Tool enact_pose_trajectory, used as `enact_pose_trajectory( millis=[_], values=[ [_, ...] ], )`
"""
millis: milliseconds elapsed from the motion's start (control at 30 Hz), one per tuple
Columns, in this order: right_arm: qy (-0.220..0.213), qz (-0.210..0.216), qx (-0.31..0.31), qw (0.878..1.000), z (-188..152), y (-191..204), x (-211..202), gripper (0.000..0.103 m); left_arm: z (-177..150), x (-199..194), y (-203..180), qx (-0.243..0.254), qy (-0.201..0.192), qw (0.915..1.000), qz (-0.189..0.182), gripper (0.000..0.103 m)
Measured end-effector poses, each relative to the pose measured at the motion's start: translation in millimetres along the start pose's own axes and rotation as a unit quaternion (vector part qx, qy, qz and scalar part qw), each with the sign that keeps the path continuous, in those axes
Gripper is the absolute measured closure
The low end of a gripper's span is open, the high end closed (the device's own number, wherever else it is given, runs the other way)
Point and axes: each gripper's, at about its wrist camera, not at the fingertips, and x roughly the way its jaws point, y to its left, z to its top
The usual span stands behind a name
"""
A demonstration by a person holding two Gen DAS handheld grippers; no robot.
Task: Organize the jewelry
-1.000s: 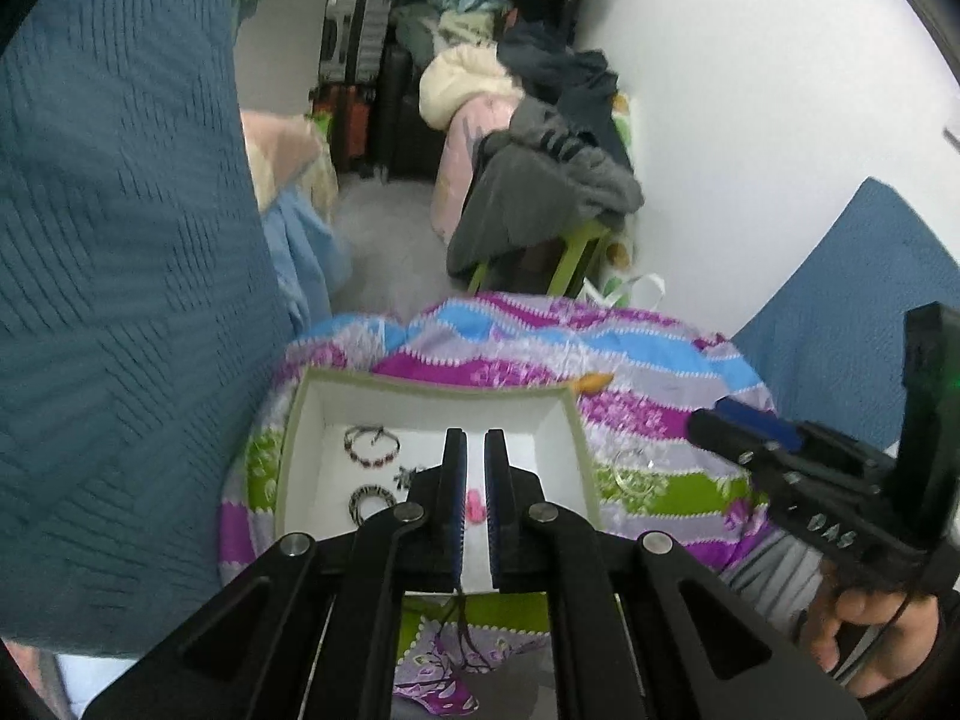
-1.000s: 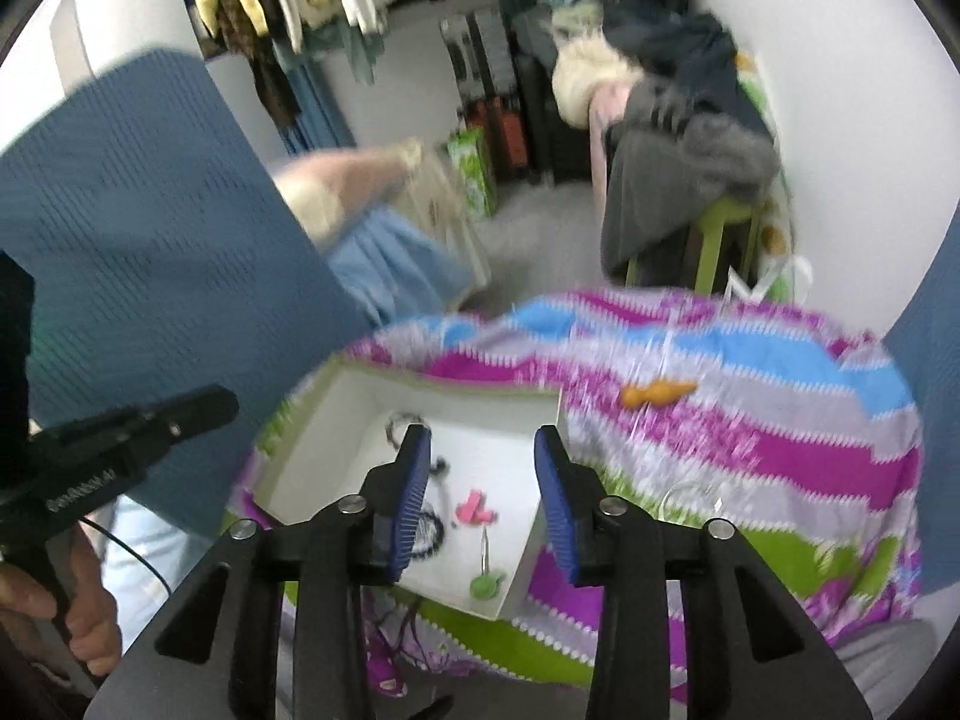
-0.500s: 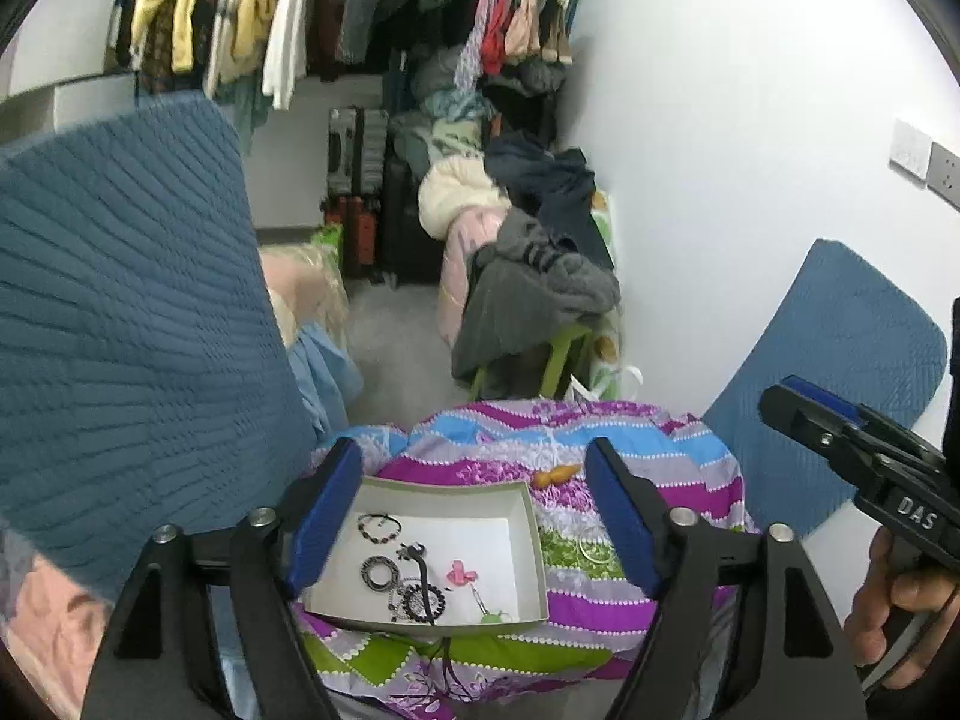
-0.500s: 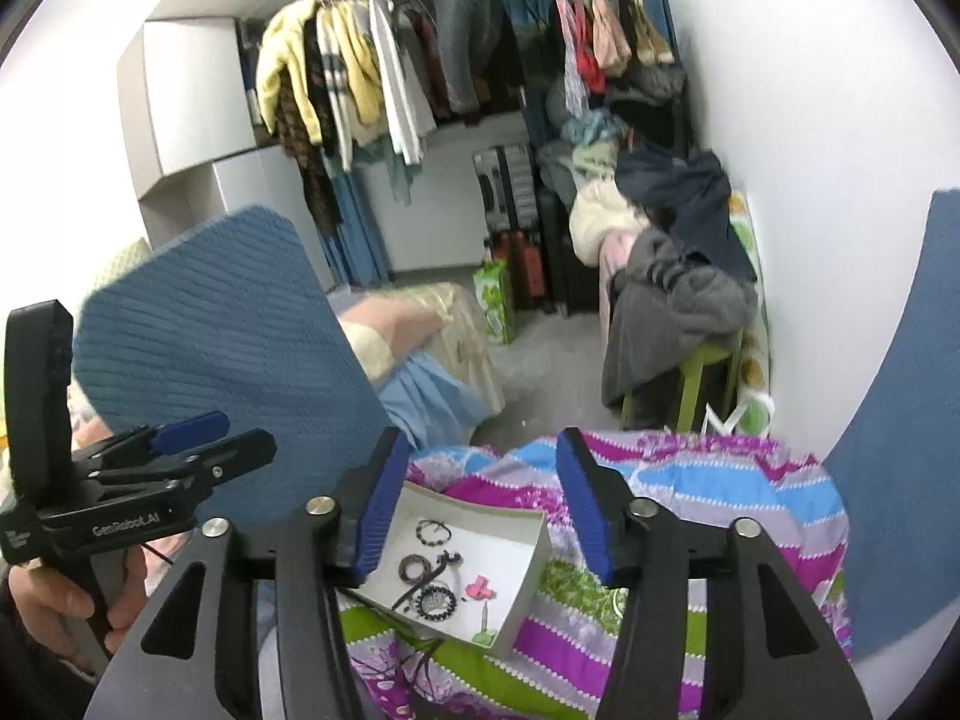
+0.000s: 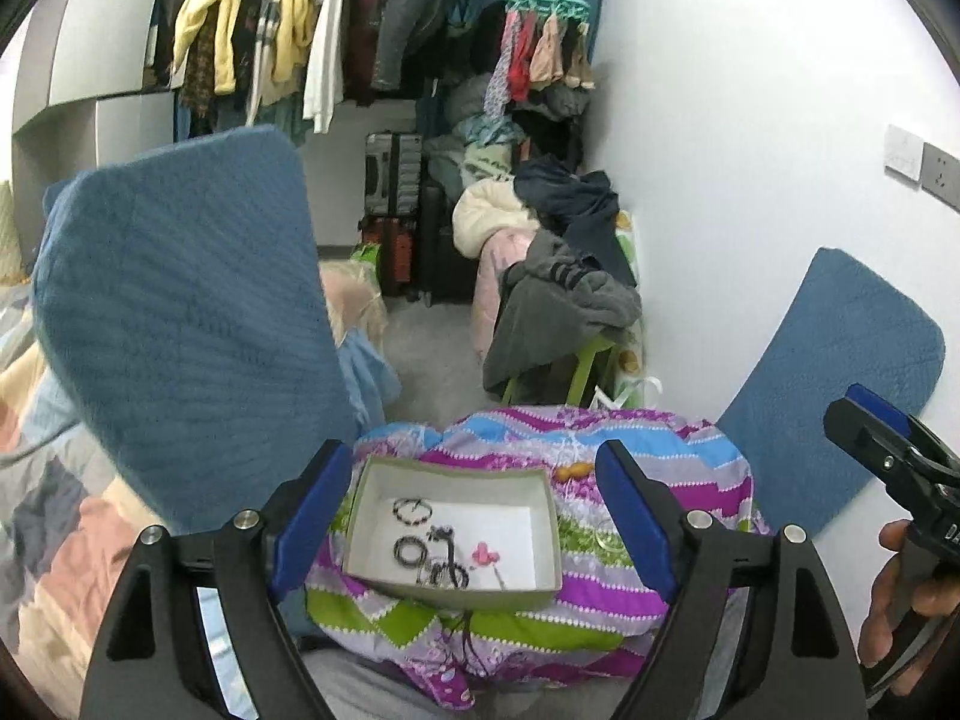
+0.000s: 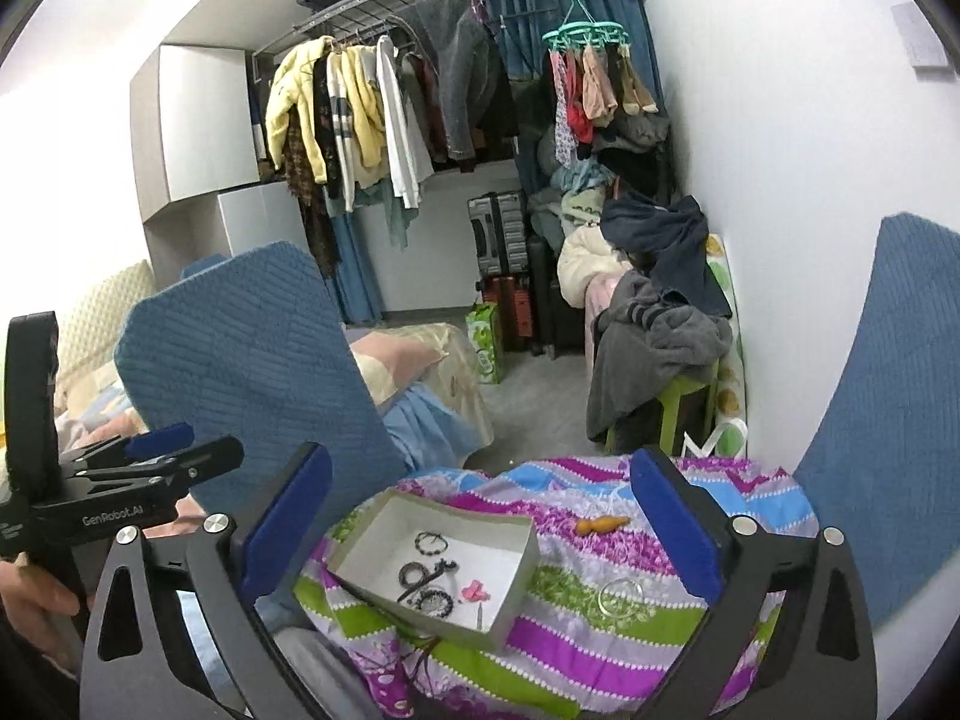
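Left gripper (image 5: pixel 474 510) hung above the box (image 5: pixel 366 507), fingers spread wide, holding nothing. Right gripper (image 6: pixel 480 525) likewise wide apart and unloaded. Shallow box sat on the striped cloth (image 6: pixel 600 666); inside lay 3 dark bracelets (image 5: pixel 411 510) and a pink piece (image 5: pixel 485 555). A clear bangle (image 6: pixel 619 598) and an orange piece (image 6: pixel 602 524) rested on the cloth outside the box.

The box (image 5: pixel 451 585) is grey-green outside with a white floor. Inside it lie dark beaded bracelets (image 5: pixel 411 510) and a pink piece (image 5: pixel 485 554). Under the box spreads a cloth (image 6: pixel 606 648) striped in magenta, sky blue, lime green and lilac, edged with white zigzags. On the cloth, beyond the box, sits an orange piece (image 6: pixel 602 524). Left of the box stands a teal-blue ribbed cushion (image 5: pixel 180 324).
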Motion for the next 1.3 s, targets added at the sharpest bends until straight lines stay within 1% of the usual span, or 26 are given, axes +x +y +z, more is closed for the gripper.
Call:
enact_pose_trajectory(
  millis=[100,367,800,1000,1300],
  values=[
    [0.003,-0.010,-0.001,1.000,-12,2,-2,0.000,-12,5,3,-0.001,0.012,0.9999,0.007,0.019],
    [0.017,-0.032,0.014,0.999,-48,-1,4,0.000,-43,19,2,-0.001,0.041,0.9992,0.006,0.019],
    [0.075,-0.042,0.023,0.996,-105,-3,38,0.000,-83,56,13,-0.011,0.082,0.9966,0.011,0.019],
    [0.088,-0.045,0.024,0.995,-120,-6,49,0.000,-97,70,15,-0.010,0.093,0.9955,0.015,0.019],
    [0.094,-0.053,0.025,0.994,-135,-10,58,0.000,-108,81,17,-0.011,0.103,0.9944,0.019,0.019]
  ],
)
